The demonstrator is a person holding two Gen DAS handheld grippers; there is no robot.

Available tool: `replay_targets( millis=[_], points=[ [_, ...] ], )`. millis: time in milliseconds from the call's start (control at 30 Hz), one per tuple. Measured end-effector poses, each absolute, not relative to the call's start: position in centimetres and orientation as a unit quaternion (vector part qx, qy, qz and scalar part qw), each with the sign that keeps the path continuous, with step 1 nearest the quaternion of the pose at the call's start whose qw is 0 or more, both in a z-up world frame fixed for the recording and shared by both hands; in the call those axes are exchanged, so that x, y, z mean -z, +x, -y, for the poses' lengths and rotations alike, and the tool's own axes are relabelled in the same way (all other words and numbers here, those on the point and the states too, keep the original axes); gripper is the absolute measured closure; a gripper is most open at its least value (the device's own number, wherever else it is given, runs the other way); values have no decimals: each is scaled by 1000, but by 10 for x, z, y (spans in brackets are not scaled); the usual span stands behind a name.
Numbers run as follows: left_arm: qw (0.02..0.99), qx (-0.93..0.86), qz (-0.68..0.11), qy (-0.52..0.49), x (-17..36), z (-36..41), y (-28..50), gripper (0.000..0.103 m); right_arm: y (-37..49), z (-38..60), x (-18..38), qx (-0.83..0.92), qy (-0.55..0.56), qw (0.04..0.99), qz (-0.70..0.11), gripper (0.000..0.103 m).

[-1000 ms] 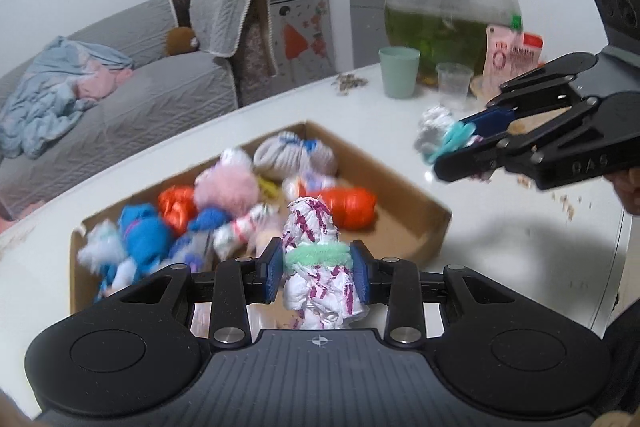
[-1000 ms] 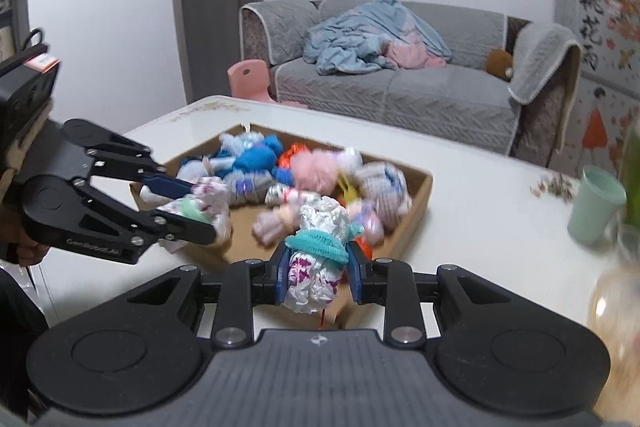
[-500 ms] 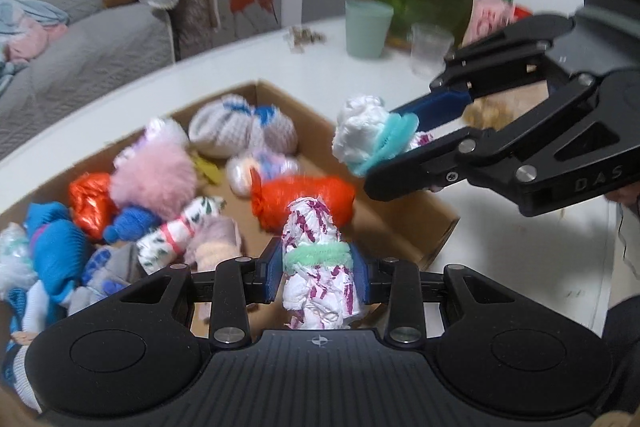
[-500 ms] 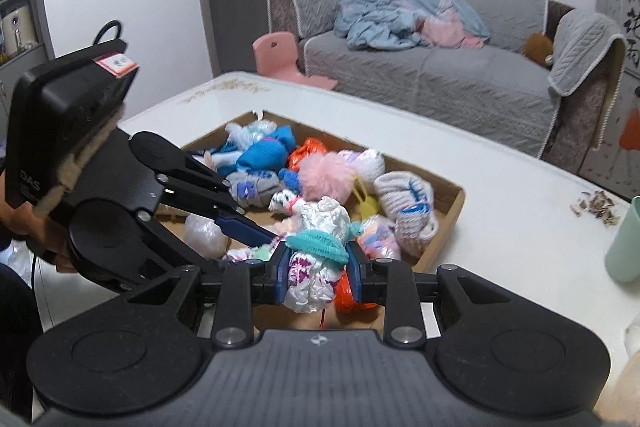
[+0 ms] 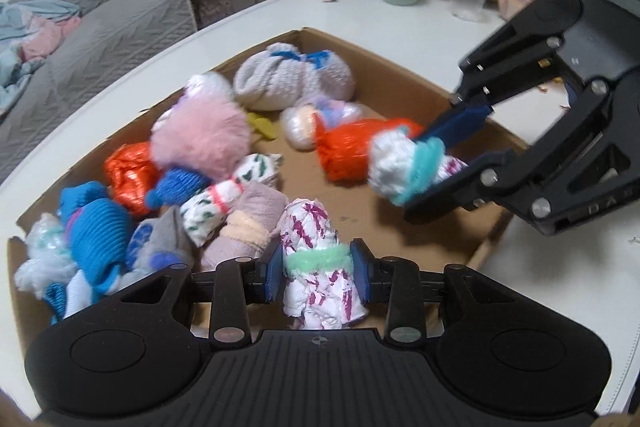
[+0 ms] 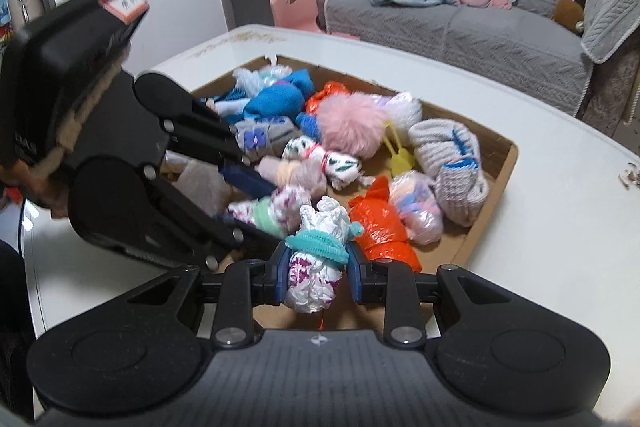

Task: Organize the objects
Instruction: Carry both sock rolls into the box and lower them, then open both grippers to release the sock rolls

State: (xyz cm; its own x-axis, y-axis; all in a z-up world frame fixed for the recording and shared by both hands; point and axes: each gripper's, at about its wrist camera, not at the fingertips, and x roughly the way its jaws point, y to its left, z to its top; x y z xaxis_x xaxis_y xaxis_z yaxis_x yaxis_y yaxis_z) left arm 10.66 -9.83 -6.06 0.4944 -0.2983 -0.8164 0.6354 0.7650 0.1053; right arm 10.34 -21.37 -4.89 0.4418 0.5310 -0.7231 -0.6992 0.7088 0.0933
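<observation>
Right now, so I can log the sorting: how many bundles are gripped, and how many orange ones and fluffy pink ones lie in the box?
Gripped: 2, green-banded bundle in left gripper, teal-banded bundle in right gripper
Orange bundles in cardboard box: 2
Pink fluffy ball: 1
Total: 5

Even indoor light, soft shadows, strong fisheye bending at edges, perhaps slight motion blur on the far gripper (image 5: 432,171).

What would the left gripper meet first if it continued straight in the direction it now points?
Probably the bare cardboard floor of the box, just beyond the bundle that the left gripper holds; depth is hard to judge.
</observation>
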Motion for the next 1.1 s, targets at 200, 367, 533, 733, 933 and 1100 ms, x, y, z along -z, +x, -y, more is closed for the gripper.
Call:
replay_targets(
  millis=[200,367,533,733,933,1100],
  points=[
    [838,286,-420,197,58,102,106,61,107,205,55,-355,-151,836,-390,77],
    [830,297,-420,215,58,112,109,60,107,195,56,-352,-212,825,-389,77],
    [822,308,-423,223,59,118,111,58,114,192,58,-365,-233,812,-391,77],
    [822,305,-430,218,61,117,111,39,115,190,62,-370,-238,804,-399,75],
    [820,299,-439,213,62,117,112,30,115,188,61,-367,-248,801,-404,72],
    [819,291,-451,202,60,115,114,23,116,189,60,-360,-252,796,-416,67]
  ],
)
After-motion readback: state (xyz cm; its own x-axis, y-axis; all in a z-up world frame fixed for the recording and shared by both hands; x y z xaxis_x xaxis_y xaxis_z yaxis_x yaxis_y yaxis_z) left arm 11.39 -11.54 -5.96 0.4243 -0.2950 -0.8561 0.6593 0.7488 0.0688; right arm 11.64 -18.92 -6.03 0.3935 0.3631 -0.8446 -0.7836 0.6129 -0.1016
